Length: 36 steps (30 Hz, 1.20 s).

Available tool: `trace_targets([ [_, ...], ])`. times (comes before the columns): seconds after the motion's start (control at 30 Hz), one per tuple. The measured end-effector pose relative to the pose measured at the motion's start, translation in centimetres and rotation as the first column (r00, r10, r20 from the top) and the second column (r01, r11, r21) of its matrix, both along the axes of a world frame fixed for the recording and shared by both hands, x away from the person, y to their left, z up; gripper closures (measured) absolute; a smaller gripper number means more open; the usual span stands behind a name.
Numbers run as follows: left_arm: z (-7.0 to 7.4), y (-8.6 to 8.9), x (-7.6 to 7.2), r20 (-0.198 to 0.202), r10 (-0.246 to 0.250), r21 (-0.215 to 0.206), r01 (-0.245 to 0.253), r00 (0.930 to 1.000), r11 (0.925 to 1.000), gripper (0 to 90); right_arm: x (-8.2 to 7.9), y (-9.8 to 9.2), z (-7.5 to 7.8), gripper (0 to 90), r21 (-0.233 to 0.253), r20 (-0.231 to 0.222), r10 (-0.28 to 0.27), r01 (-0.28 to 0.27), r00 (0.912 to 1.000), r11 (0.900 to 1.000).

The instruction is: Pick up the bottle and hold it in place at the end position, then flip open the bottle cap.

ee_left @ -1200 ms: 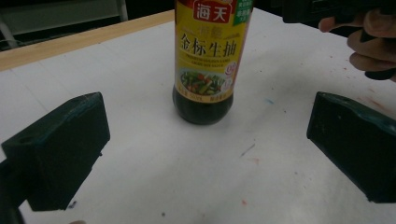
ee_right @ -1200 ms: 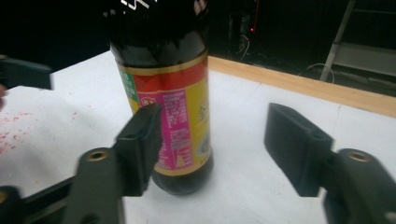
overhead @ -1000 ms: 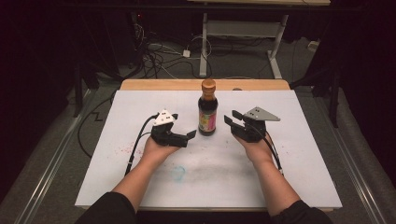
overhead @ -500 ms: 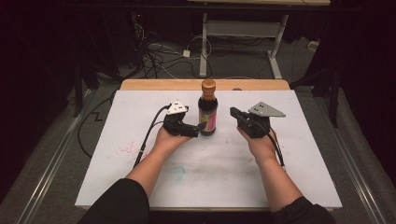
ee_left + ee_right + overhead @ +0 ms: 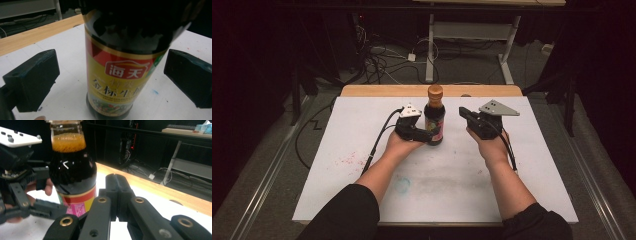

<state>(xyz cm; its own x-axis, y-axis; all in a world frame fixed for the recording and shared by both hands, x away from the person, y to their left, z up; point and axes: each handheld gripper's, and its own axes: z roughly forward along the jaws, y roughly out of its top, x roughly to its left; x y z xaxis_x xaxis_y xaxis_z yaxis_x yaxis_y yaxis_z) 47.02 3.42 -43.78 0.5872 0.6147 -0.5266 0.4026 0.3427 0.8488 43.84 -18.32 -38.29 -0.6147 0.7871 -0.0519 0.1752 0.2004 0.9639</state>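
Observation:
A dark soy sauce bottle (image 5: 434, 120) with an orange cap and a red and yellow label stands upright on the white table top (image 5: 512, 190). My left gripper (image 5: 427, 136) is open, and the left gripper view shows the bottle (image 5: 120, 75) standing between its two black jaws without touching either. My right gripper (image 5: 463, 114) hovers just right of the bottle with its jaws pressed together on nothing. From the right gripper view, the shut gripper (image 5: 116, 192) points past the bottle (image 5: 72, 175), with the left gripper (image 5: 37, 192) beyond it.
A wooden strip (image 5: 387, 90) runs along the table's far edge. Behind it are floor cables (image 5: 382, 60) and a white desk frame (image 5: 472, 30). Faint red and blue marks stain the white surface (image 5: 402, 184). Both forearms come in from the bottom.
My left gripper has moved right and forward until its open jaws flank the bottle. The right gripper has drifted slightly away from me and stays shut.

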Motion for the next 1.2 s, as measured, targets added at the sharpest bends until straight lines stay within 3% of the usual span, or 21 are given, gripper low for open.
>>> trace_targets([
  [0.17, -0.4, -0.7, 0.5, -0.013, -0.007, -0.008, 0.007, 0.9999, 0.9999, 1.4, 0.6, 0.5, 0.6, 90.0, 0.004, 0.001, 0.007, -0.007, 1.0, 1.0],
  [0.33, -1.1, -1.1, 0.6, -0.016, -0.016, -0.002, 0.016, 0.9997, 0.9999, 8.9, 0.9, 1.2, 1.1, 90.0, -0.001, 0.009, 0.012, -0.012, 0.9999, 1.0],
  [0.37, -1.2, -1.2, 0.5, -0.02, -0.024, -0.005, 0.024, 0.9995, 0.9997, 13.8, 0.9, 1.5, 1.3, 90.0, -0.002, 0.005, 0.017, -0.017, 0.9998, 1.0],
  [0.43, -1.3, -1.3, 0.4, -0.003, -0.027, 0.003, 0.027, 0.9996, 0.9996, 15.5, 1.0, 1.6, 1.4, 90.0, -0.005, 0.008, 0.02, -0.02, 0.9998, 1.0],
  [0.47, -1.3, -1.4, 0.3, 0.001, -0.035, 0.0, 0.035, 0.9994, 0.9994, 21.3, 1.0, 1.8, 1.5, 90.0, -0.007, 0.006, 0.023, -0.023, 0.9997, 1.0],
  [0.57, -1.3, -1.5, 0.3, 0.02, -0.013, 0.014, 0.013, 0.9997, 0.9998, 26.3, 1.1, 2.0, 1.7, 90.0, -0.008, 0.002, 0.025, -0.025, 0.9997, 1.0],
  [1.2, -1.4, -1.6, 0.0, 0.044, 0.001, 0.038, -0.002, 0.999, 0.9993, 27.9, 1.1, 2.6, 3.1, 90.0, -0.022, 0.004, 0.046, -0.046, 0.9989, 0.999],
])
